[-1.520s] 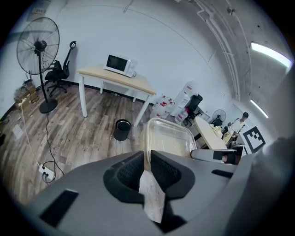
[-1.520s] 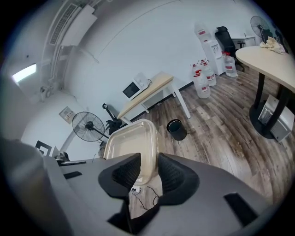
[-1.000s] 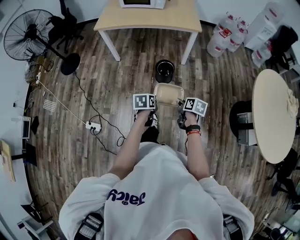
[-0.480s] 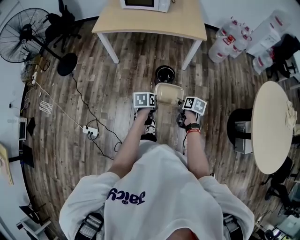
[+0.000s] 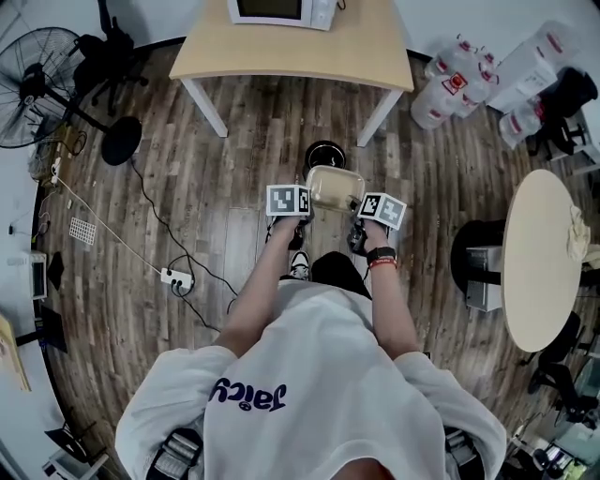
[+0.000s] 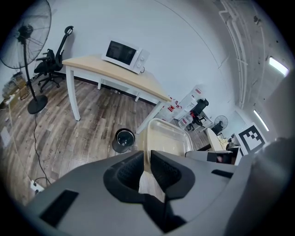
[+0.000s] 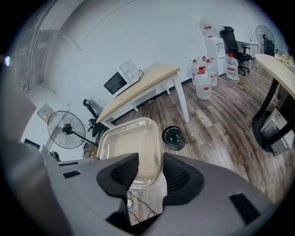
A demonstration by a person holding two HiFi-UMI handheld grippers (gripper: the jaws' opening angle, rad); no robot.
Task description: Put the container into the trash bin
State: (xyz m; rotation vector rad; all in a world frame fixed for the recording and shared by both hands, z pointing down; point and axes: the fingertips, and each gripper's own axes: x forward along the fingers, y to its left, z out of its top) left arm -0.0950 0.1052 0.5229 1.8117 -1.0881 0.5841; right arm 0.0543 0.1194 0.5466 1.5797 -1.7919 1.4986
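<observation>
A clear plastic container (image 5: 336, 187) hangs level between my two grippers, above the wooden floor. My left gripper (image 5: 307, 207) is shut on its left rim; in the left gripper view the thin rim (image 6: 168, 138) is pinched between the narrow jaws (image 6: 146, 168). My right gripper (image 5: 361, 214) has the container's near corner (image 7: 129, 147) between its jaws (image 7: 150, 173), which are opening while the pads still touch it. The black trash bin (image 5: 324, 153) stands on the floor just beyond the container, and shows in both gripper views (image 6: 124, 139) (image 7: 174, 137).
A wooden table (image 5: 291, 52) with a microwave (image 5: 281, 9) stands right behind the bin, its white legs on either side. Water bottles (image 5: 450, 80) sit at the right, a round table (image 5: 544, 253) farther right, a fan (image 5: 37, 84) and a power strip (image 5: 173, 277) at the left.
The person has walked forward with the container held between both grippers. The bin and the table now lie closer to the container in the head view.
</observation>
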